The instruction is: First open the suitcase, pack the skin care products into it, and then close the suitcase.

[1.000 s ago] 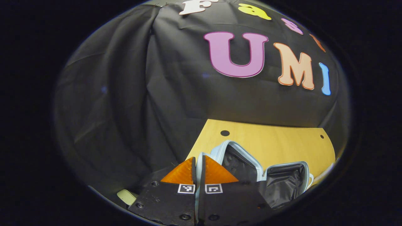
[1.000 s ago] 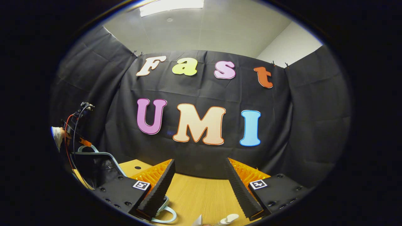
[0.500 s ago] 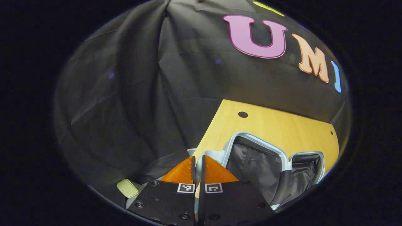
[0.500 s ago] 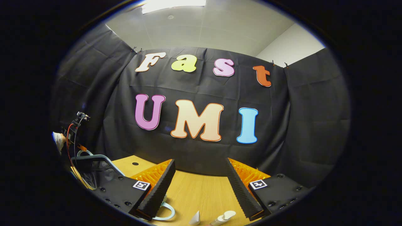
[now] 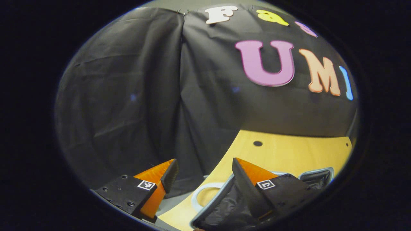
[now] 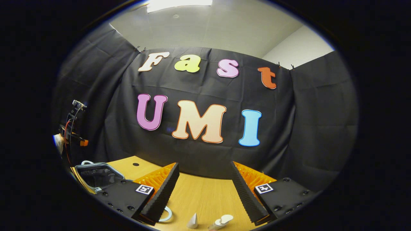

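Observation:
The suitcase [image 5: 224,205] has a pale blue rim and black lining and lies open on the wooden table [image 5: 289,150]. Its loop handle [image 5: 199,195] sits between my left gripper's fingers. My left gripper [image 5: 205,163] is open above the suitcase's near edge, holding nothing. In the right gripper view the open suitcase [image 6: 96,175] lies at the far left, with the left gripper [image 6: 72,134] and a hand above it. My right gripper [image 6: 204,166] stands open over the table. Two small white skin care items, a cone-shaped piece [image 6: 192,221] and a tube [image 6: 221,220], lie just below it.
A pale blue ring [image 6: 165,215] lies on the table [image 6: 205,195] by my right gripper's left finger. Black cloth closes the booth behind and on both sides. The table has small round holes [image 5: 257,143] near its far edge.
My left gripper was shut on the suitcase's pale blue rim and has now opened and let it go. The lid has sunk from upright to low. The right gripper has barely moved.

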